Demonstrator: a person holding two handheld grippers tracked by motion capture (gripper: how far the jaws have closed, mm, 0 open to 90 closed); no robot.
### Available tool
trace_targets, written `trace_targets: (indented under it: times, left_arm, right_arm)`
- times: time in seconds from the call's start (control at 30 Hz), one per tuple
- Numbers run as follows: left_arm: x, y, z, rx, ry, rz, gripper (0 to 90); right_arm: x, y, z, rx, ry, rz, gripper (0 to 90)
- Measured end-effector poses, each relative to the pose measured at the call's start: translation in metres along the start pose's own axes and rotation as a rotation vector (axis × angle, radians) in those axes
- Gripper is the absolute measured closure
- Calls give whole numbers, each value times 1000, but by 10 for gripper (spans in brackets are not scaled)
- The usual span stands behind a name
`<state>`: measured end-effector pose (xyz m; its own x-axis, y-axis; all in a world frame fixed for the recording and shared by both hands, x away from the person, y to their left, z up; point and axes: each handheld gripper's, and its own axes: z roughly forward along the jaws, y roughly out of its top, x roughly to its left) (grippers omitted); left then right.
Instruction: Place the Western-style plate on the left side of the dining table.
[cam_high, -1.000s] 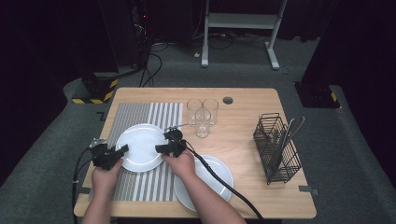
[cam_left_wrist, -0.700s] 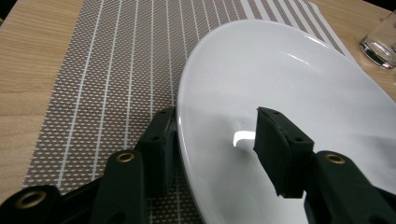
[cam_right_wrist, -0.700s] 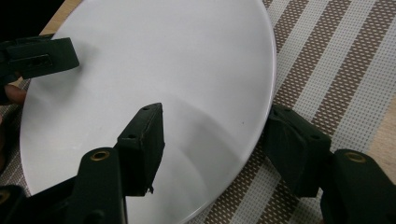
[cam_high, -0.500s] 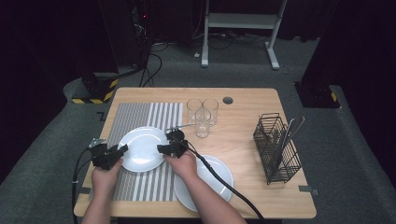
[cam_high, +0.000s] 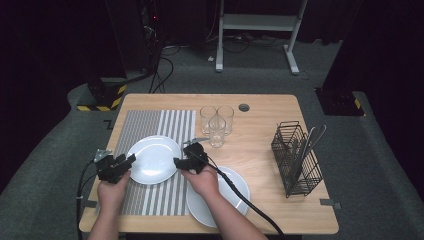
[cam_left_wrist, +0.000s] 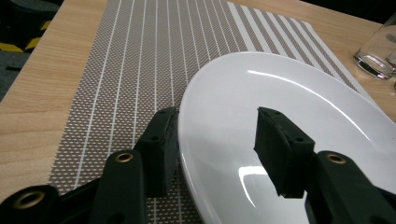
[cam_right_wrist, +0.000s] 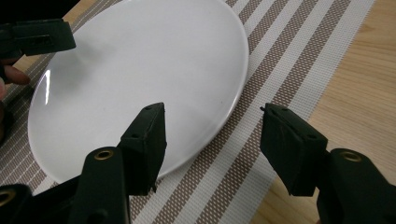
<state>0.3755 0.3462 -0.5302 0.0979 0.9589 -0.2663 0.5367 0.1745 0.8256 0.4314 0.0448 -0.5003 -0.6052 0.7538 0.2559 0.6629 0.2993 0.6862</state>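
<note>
Left gripper open astride plate rim at 9 o'clock, right gripper open at 3, plate flat on mat: placement looks done; next, back both clear.

A light wooden table with rounded corners stands on grey carpet floor. Beyond its far edge rise the white metal legs of a second desk, with black cables trailing nearby. A yellow-and-black striped base sits far left. The surrounding room is dark.
</note>
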Motion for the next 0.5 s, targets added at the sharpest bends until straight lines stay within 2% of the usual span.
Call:
trace_targets:
  times: [0.17,0.3,0.5]
  left_arm:
    - [-3,-1,-2,-9,13,27,493]
    - [-6,-1,-5,-13,37,66,493]
    - [-12,-3,-13,-24,39,107,494]
  right_arm:
    - [-1,-8,-13,-31,-6,-28,423]
    - [-4,-15,-24,-59,-4,-47,448]
    - [-11,-27,-39,-91,-20,-68,468]
